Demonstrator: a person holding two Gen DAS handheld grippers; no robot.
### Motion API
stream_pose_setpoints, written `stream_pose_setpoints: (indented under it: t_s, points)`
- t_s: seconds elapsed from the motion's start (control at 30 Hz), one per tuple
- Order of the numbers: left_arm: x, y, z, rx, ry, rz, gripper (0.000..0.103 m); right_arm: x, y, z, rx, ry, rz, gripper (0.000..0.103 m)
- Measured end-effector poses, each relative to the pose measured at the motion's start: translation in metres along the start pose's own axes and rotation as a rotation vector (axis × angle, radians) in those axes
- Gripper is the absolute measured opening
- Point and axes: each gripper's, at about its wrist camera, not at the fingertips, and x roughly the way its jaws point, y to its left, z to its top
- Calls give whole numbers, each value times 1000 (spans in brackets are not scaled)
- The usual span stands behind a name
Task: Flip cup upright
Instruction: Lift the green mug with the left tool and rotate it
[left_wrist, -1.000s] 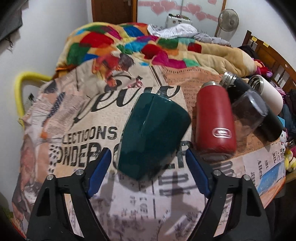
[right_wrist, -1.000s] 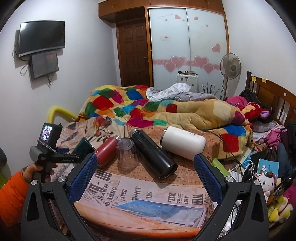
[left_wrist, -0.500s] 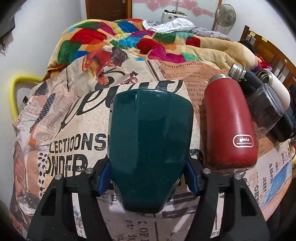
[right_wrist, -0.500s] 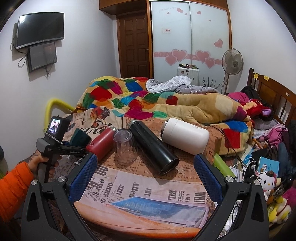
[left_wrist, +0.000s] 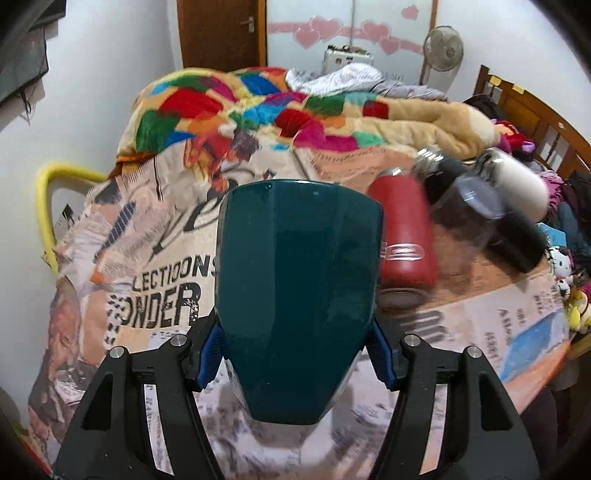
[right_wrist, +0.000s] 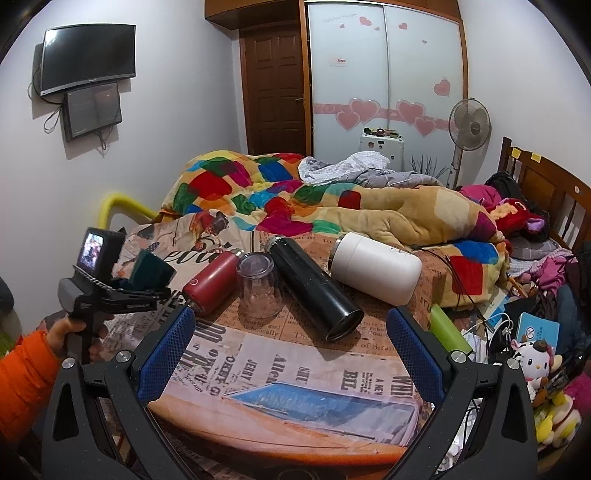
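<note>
A dark green cup (left_wrist: 297, 291) fills the middle of the left wrist view. My left gripper (left_wrist: 295, 350) is shut on its sides and holds it lifted and tilted off the newspaper-print tablecloth (left_wrist: 155, 288). The right wrist view shows the same green cup (right_wrist: 153, 271) held in the left gripper (right_wrist: 144, 286) above the table's left side. My right gripper (right_wrist: 290, 354) is open and empty above the table's front edge.
A red bottle (right_wrist: 212, 282), an upside-down clear glass (right_wrist: 258, 290), a black flask (right_wrist: 314, 291) and a white flask (right_wrist: 375, 269) lie on the table. A bed with a colourful quilt (right_wrist: 280, 203) is behind. Toys and clutter (right_wrist: 532, 354) sit at right.
My left gripper moved up to the green cup, closed on it, and has raised it off the table. The right gripper has stayed open and almost still.
</note>
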Motion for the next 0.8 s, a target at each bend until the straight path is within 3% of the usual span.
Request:
stream_pose_setpoints:
  t_s: [0.23,0.4,0.67,0.8]
  points:
    - [-57,-39,10,73,-88,-42,65,-14,3,2,-5,-31,6,103]
    - [-78,-72,16,108,-115,-87,65,-25,2,1,-3,-57,6,103]
    - [-76,-131,10,171,-102,-157,65,-32,-11,-2,16,-70,-2,103]
    - [-55,-156,1,184,-45,-201,65,-29,-18,-5,27,-63,-8,103]
